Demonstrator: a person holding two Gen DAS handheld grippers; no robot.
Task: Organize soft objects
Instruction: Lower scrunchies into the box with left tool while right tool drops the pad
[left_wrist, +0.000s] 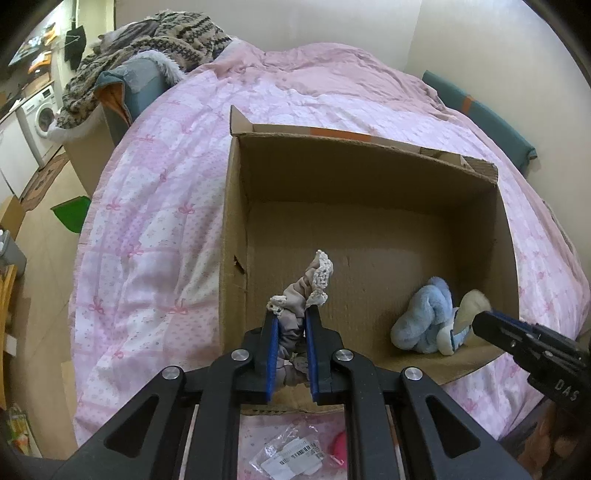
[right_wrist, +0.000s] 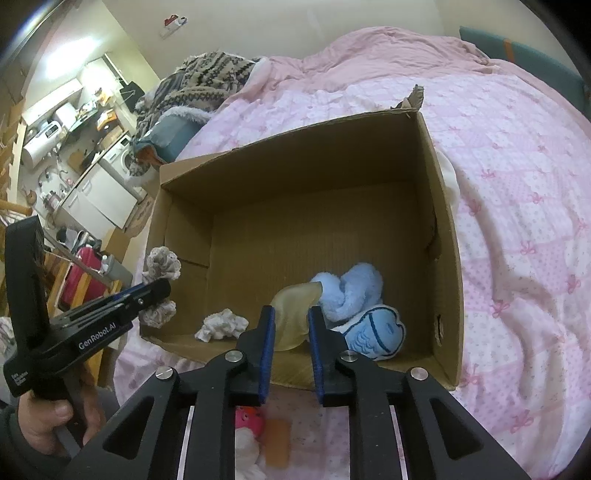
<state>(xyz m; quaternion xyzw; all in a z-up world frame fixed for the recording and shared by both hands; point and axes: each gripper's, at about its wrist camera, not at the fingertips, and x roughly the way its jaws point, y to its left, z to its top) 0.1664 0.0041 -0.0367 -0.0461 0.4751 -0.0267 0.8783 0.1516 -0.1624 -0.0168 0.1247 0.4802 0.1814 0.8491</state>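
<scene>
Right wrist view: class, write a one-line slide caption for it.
Right tongs straddle a plush toy's beige ear inside a cardboard box on a pink bedspread, a white crumpled tissue beside.

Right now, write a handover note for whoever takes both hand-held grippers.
Left hand-held gripper: shut on the beige lace-trimmed scrunchie, held above the near left edge of the cardboard box.
Right hand-held gripper: jaws around the tan part of the blue plush toy, which lies in the box; whether the pads press on it is unclear.
Done: plush and a white crumpled piece are in the box.
Left: drop the scrunchie in, free the right gripper, then collect the pink item on the bedspread.
</scene>
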